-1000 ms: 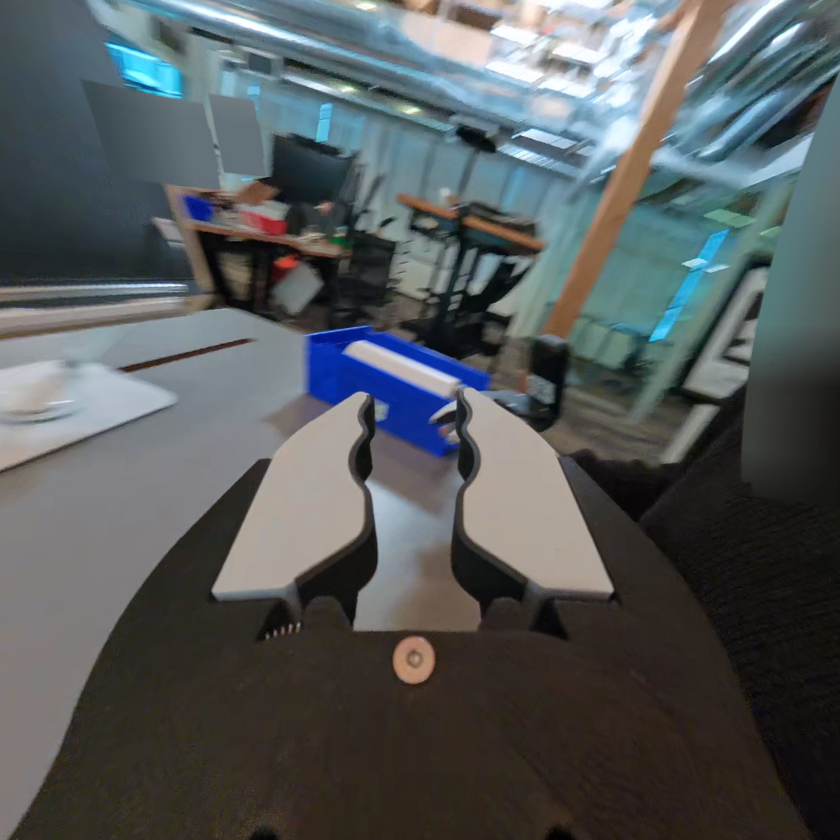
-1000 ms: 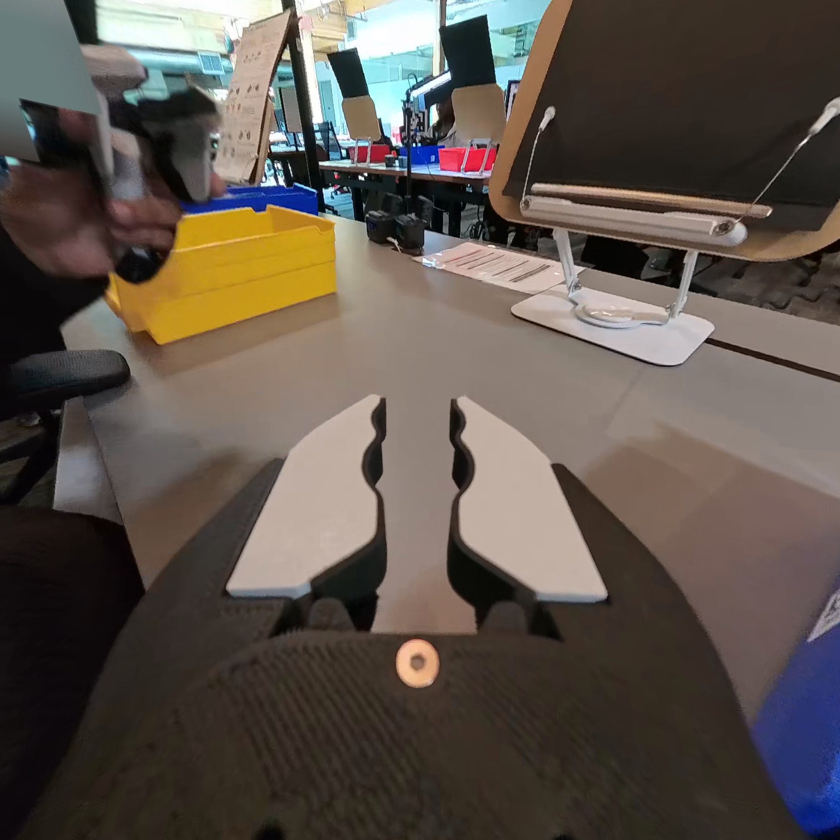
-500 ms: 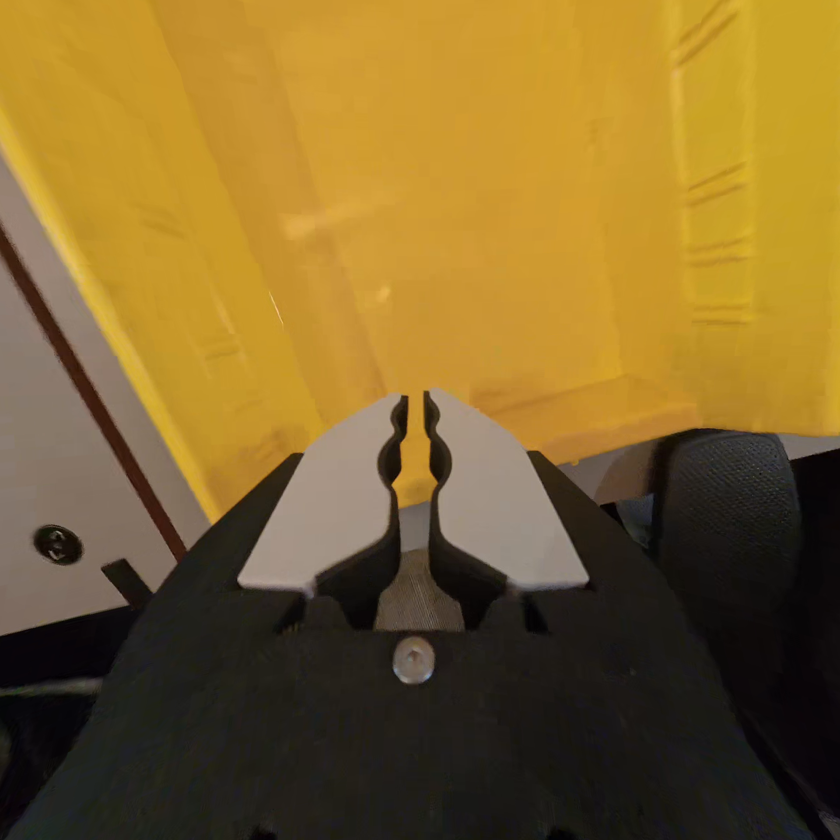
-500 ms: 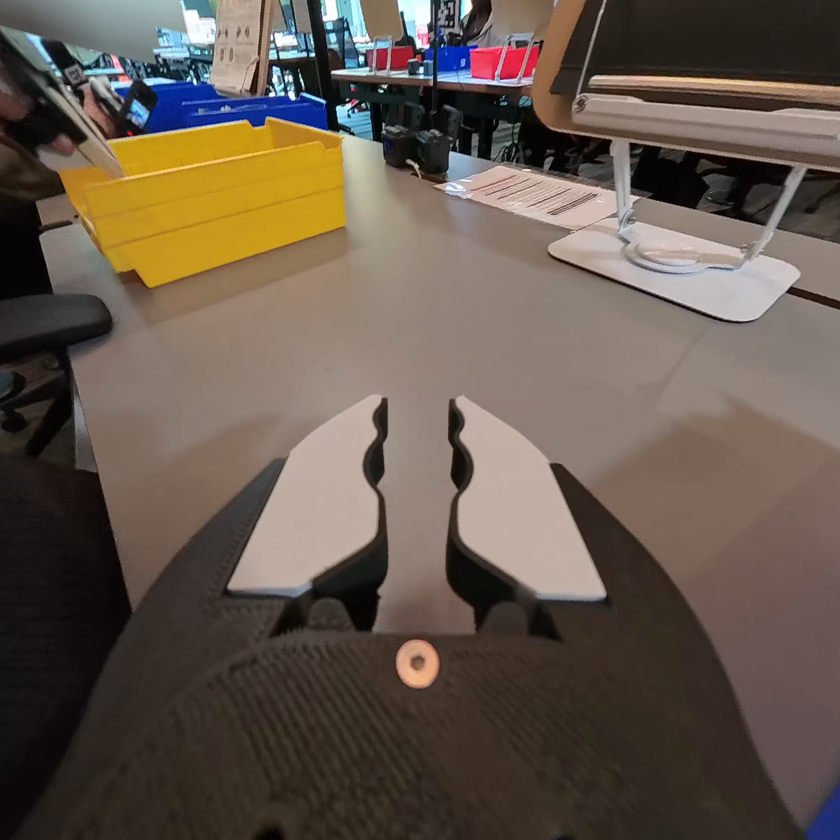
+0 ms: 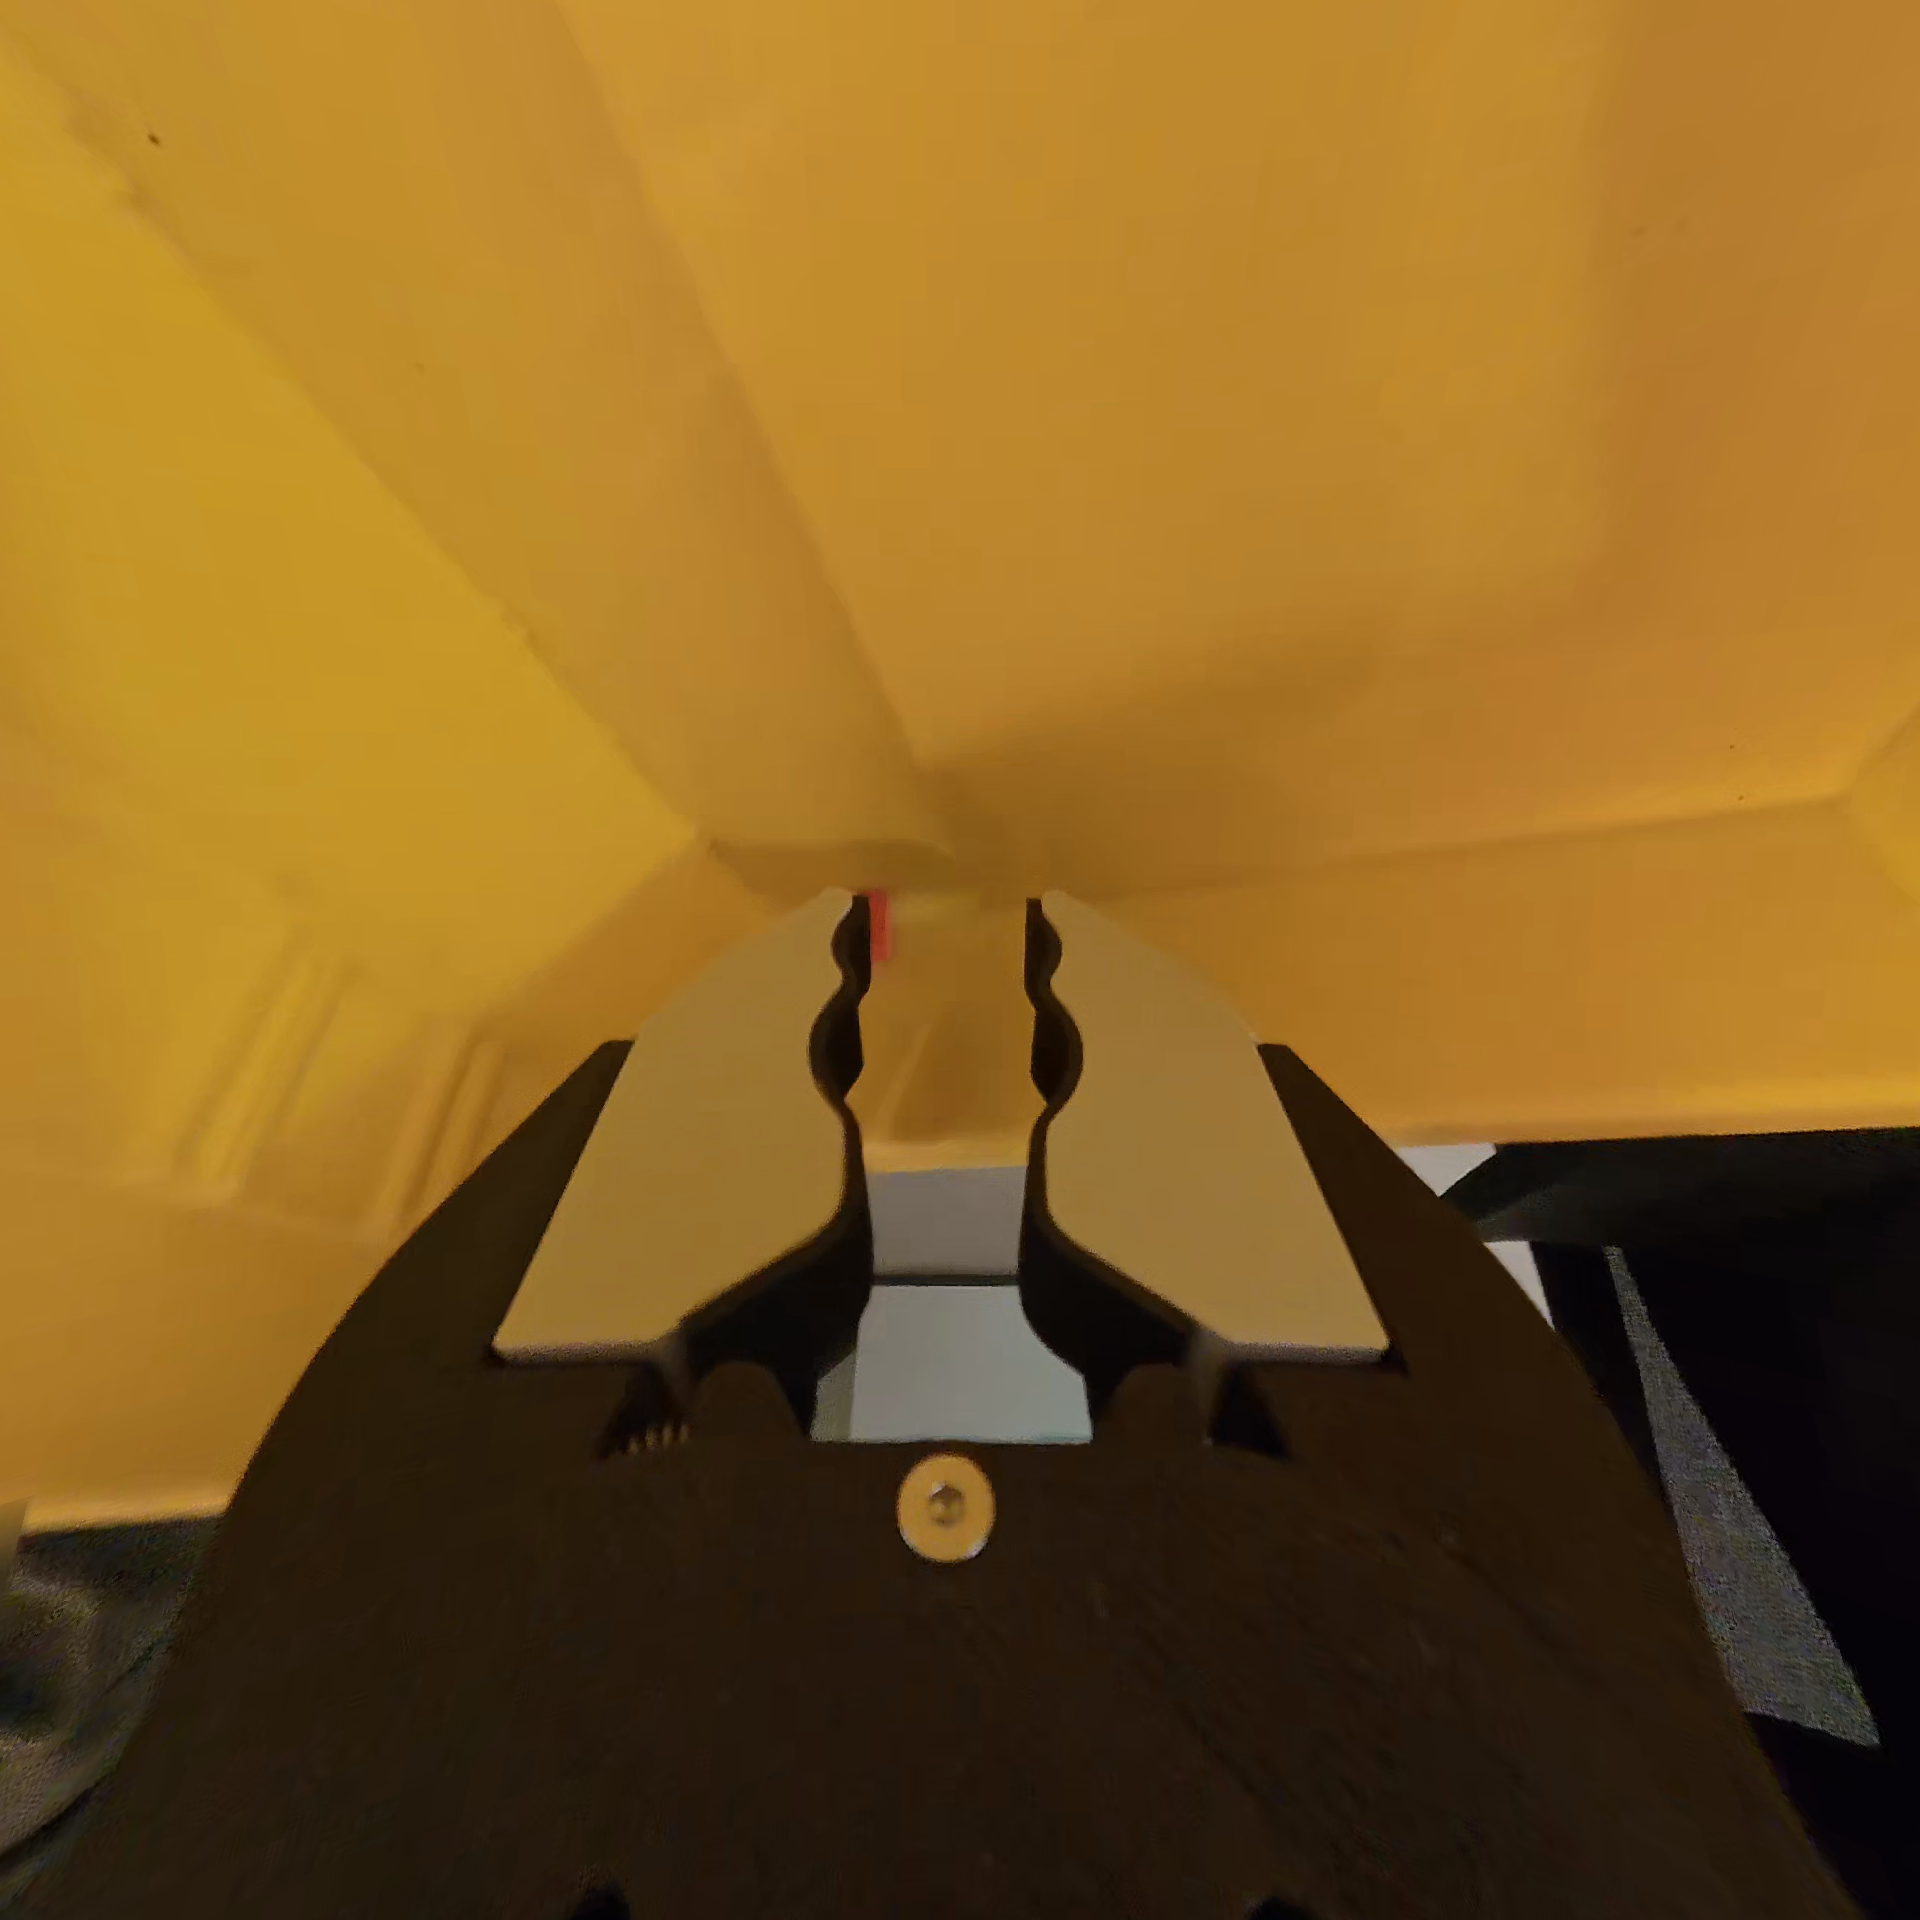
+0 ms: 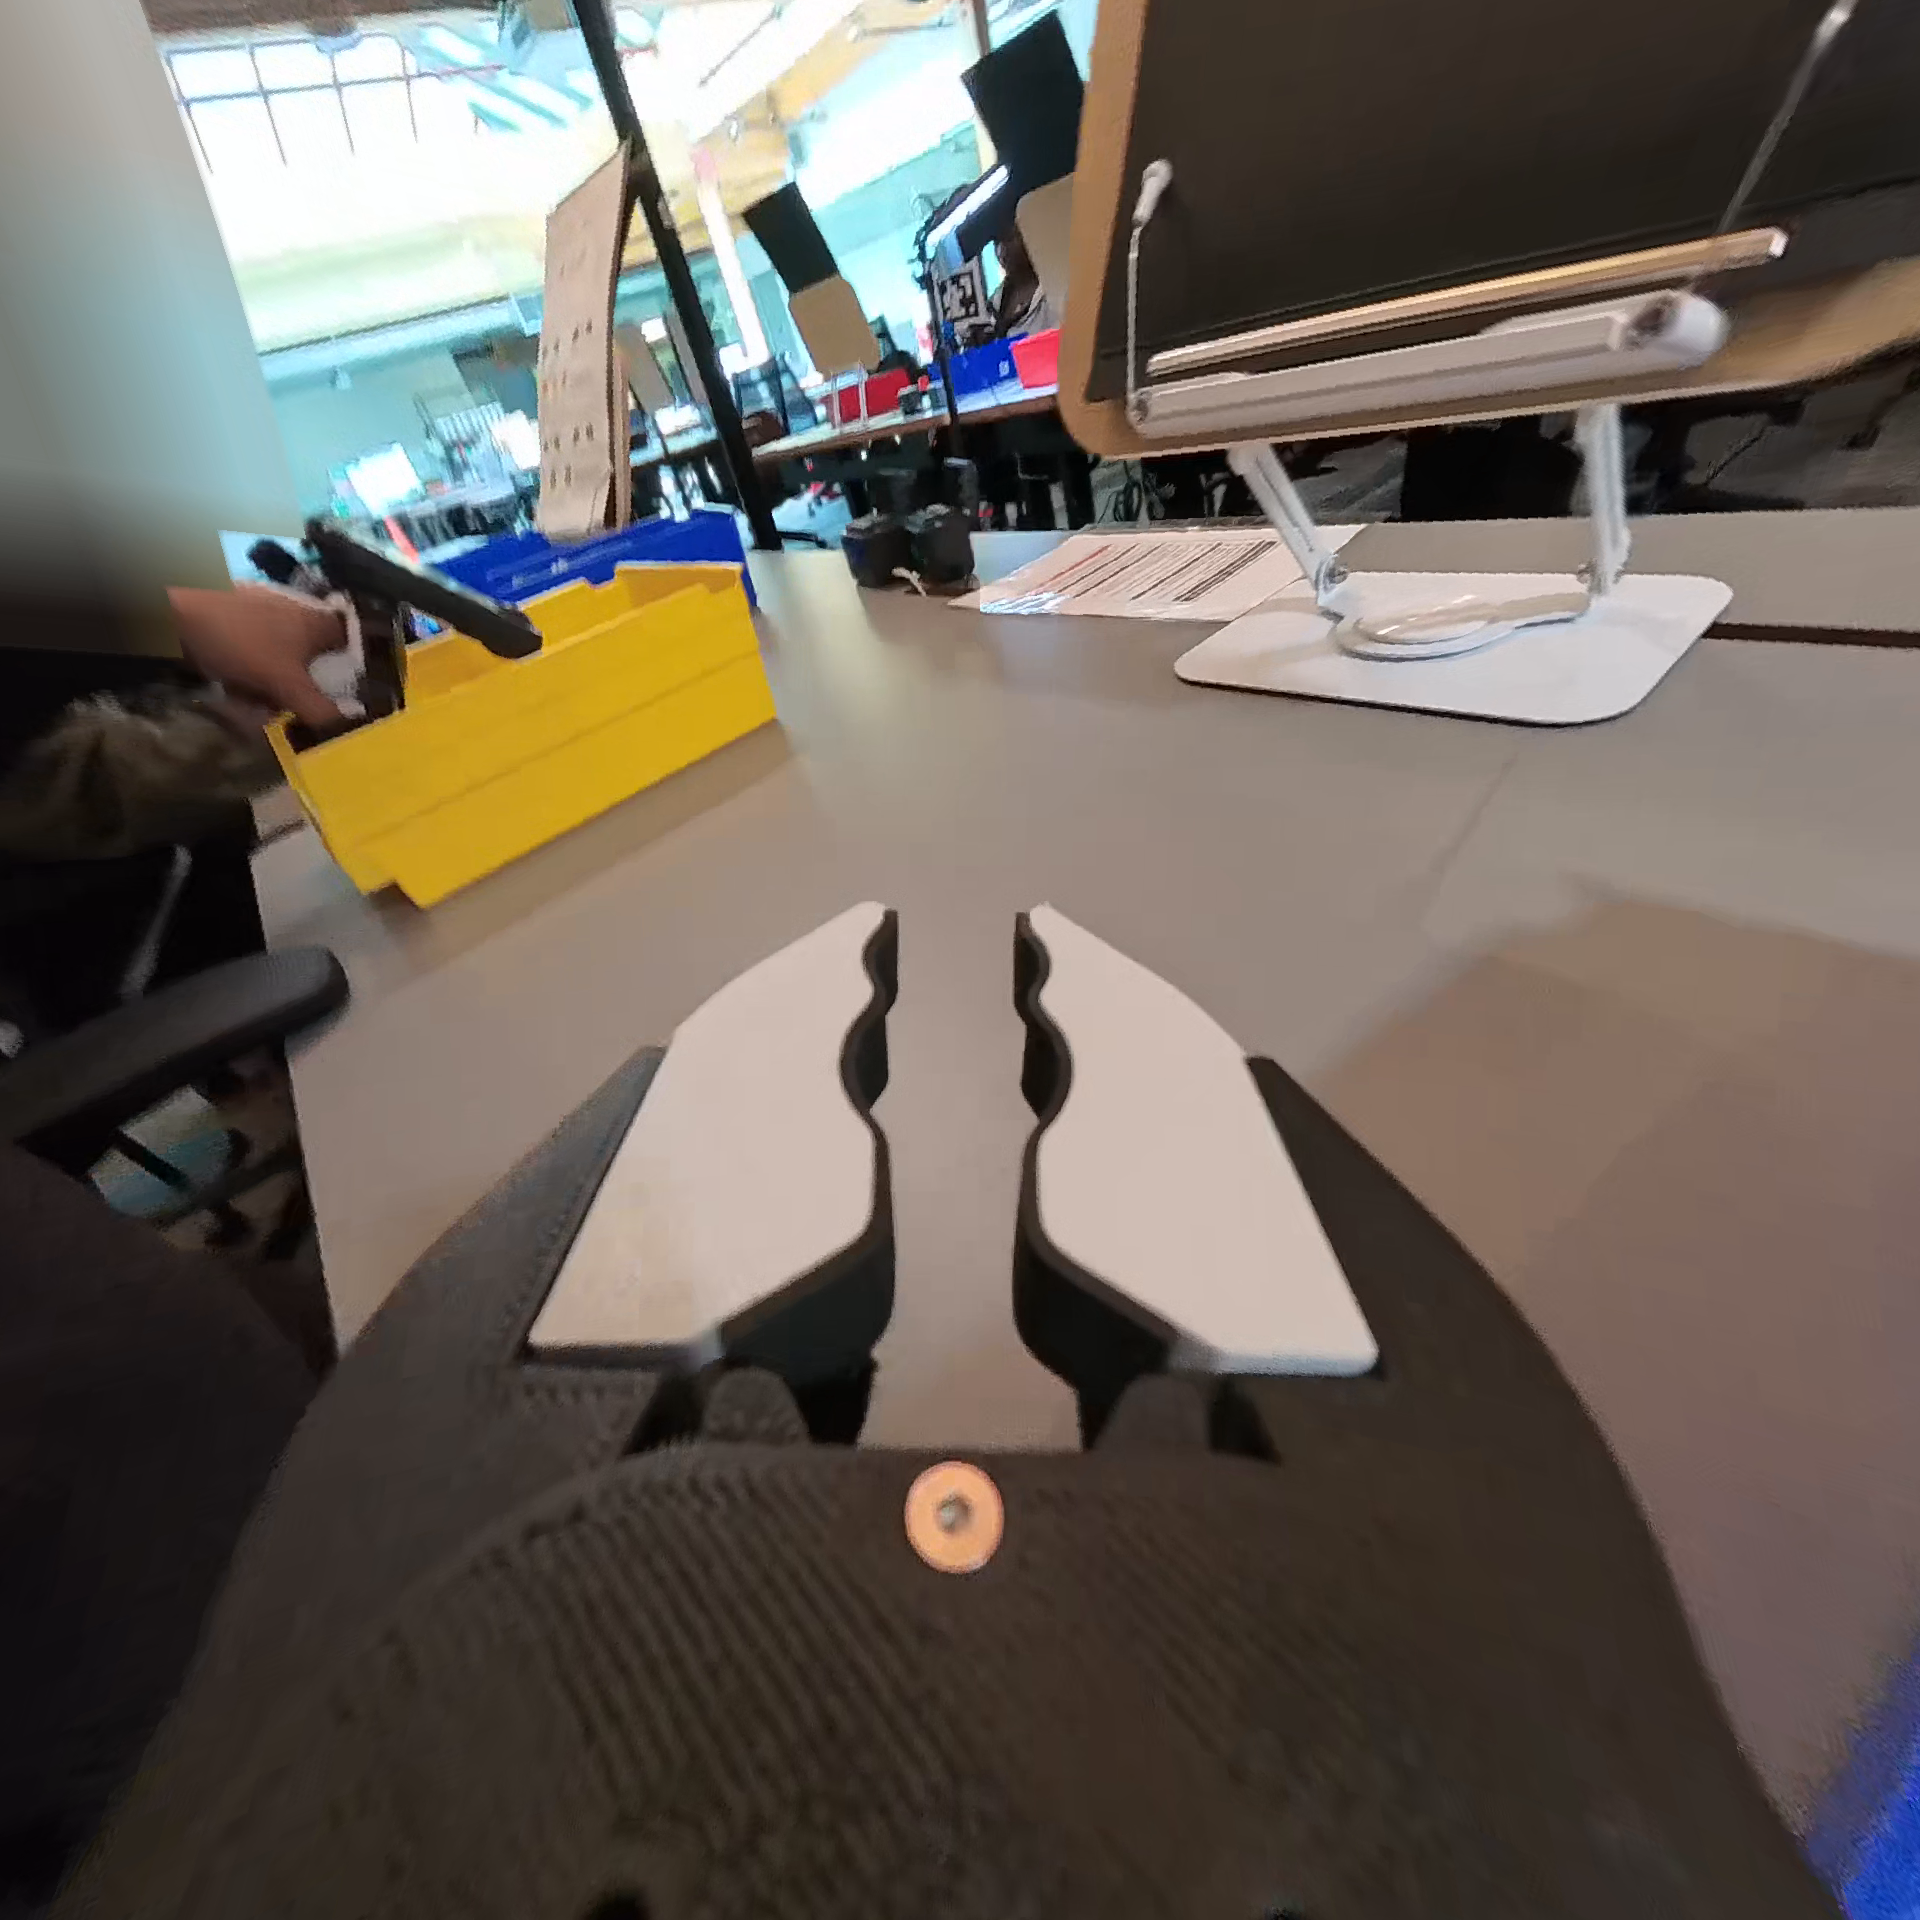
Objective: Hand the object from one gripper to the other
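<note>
My left gripper is open, its tips down inside the yellow bin, close to the bin floor. A small red bit shows by the left fingertip; what it belongs to is hidden and I cannot tell what lies between the tips. In the right wrist view the yellow bin stands at the table's left edge, with a hand holding the left gripper tilted down into it. My right gripper is open and empty, low over the grey table, well right of the bin.
A white stand carrying a black board rises at the back right. A printed sheet and small black devices lie behind. Blue bins sit behind the yellow one. A blue edge shows at lower right. A chair armrest is at the left. Left tips to right tips: about 60 centimeters.
My left gripper swung from facing the room down into the yellow bin, went deeper, and its jaws have widened. My right gripper stayed open and shifted slightly over the table.
</note>
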`<state>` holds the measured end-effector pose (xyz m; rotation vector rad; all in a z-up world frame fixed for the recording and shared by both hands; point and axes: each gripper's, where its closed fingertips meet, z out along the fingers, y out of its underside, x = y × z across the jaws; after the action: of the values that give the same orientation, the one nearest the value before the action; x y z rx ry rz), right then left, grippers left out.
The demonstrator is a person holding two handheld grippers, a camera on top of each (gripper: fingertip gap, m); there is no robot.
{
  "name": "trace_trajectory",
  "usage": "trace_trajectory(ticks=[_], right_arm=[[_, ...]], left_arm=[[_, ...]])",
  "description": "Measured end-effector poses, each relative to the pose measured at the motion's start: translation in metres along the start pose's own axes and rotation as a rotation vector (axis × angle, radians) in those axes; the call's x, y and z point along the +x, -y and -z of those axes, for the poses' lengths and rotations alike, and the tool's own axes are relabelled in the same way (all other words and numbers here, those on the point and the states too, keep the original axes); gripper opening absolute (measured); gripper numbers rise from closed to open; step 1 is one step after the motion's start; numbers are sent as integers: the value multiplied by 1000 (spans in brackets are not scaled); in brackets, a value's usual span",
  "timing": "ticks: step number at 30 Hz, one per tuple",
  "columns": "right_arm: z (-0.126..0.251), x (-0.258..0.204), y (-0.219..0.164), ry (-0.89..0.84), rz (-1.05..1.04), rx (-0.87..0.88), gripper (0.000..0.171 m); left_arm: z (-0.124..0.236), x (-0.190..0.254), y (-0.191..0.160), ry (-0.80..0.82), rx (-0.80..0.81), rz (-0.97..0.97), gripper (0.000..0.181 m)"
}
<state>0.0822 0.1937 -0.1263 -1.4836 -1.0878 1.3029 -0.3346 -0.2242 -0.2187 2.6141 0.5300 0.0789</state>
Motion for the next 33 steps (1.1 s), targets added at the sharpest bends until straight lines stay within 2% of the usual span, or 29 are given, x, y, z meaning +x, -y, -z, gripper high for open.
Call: trace_trajectory(ticks=[3, 5, 7, 9, 17, 19, 20, 25, 28, 33], right_arm=[[3, 6, 5, 25, -107, 41, 21], [6, 0, 11, 71, -134, 66, 12], [6, -4, 13, 86, -115, 68, 11], [4, -7, 9, 86, -87, 43, 11], [3, -8, 7, 84, -68, 27, 11], [4, -6, 9, 84, -89, 37, 11], [5, -5, 10, 83, -98, 44, 11], [6, -2, 11, 81, -130, 57, 11], [6, -2, 11, 83, -129, 53, 12], [5, -3, 10, 86, -129, 47, 12]], left_arm=[[5, -9, -7, 74, -36, 2, 29], [3, -14, -10, 91, -64, 11, 27], [-3, -12, -11, 47, -84, 19, 18], [-9, -14, -15, 15, -114, 34, 17], [-10, -26, -14, 56, -113, 21, 24], [-10, -28, -15, 77, -117, 4, 17], [-9, -27, -15, 77, -114, -10, 9], [2, -2, 0, -77, 28, -29, 5], [11, -7, 1, -39, 66, -22, 7], [9, 1, -1, -53, 63, -47, 27]])
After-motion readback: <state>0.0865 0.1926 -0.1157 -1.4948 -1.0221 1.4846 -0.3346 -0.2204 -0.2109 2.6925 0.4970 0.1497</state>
